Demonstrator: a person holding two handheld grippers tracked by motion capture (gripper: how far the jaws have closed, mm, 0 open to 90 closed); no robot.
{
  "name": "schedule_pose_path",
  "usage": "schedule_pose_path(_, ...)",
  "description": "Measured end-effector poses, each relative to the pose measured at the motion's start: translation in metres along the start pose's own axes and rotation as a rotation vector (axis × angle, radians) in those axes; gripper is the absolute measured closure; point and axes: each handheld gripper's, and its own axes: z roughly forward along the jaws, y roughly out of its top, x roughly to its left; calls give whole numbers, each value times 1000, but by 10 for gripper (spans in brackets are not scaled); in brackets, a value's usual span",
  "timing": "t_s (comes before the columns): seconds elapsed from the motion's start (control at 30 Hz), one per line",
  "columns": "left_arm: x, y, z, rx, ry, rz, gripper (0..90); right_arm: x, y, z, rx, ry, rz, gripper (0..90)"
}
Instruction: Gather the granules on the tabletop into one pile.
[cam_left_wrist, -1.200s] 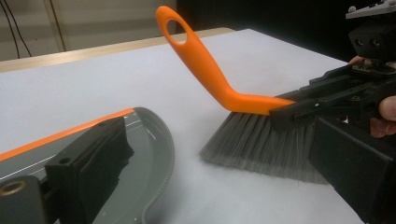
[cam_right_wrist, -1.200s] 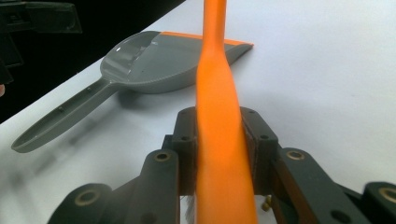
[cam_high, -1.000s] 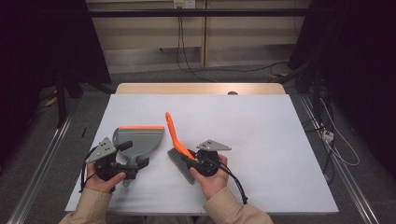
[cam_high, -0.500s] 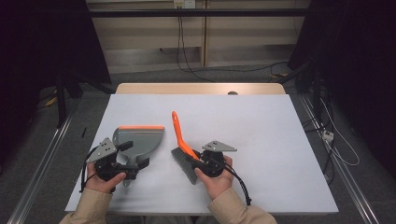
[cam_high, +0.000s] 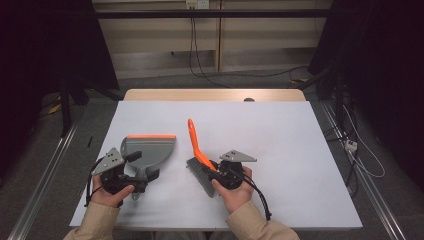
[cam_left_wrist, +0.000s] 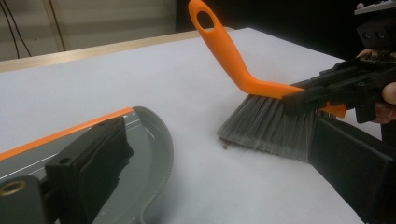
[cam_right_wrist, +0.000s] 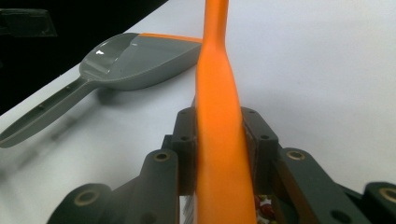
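Note:
A grey dustpan (cam_high: 150, 149) with an orange front lip lies flat on the white table (cam_high: 300, 150), left of centre. My left gripper (cam_high: 142, 167) hovers over its rear and handle with the jaws wide apart; in the left gripper view (cam_left_wrist: 215, 154) one jaw stands over the dustpan (cam_left_wrist: 140, 135) and nothing is pinched. My right gripper (cam_high: 212, 169) is shut on the orange handle of a hand brush (cam_high: 196, 147), near the head. Its grey bristles (cam_left_wrist: 271, 128) rest on the table beside a small crumb (cam_left_wrist: 225, 146). The handle (cam_right_wrist: 217, 70) runs up between the jaws (cam_right_wrist: 219, 122).
A wooden strip (cam_high: 215, 95) borders the table's far edge. Cables (cam_high: 200, 55) hang behind it and more cables with a plug (cam_high: 350, 145) lie on the floor at the right. Metal rails (cam_high: 45, 175) run along the floor at both sides.
My right gripper and the brush have shifted a little to the right, away from the dustpan. The left gripper and the dustpan have stayed put.

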Motion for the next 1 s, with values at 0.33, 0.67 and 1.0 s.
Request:
schedule_pose_path(0.33, -1, 0, 1, 0, -3, -3, 53, -9, 1, -6, -14, 18, 43, 711)
schedule_pose_path(0.67, 0, 1, 1, 2, -4, 4, 53, 4, 16, 1, -70, 63, 66, 714)
schedule_pose_path(1.0, 3, 1, 0, -7, -3, -9, 52, 32, 17, 50, -12, 31, 47, 713)
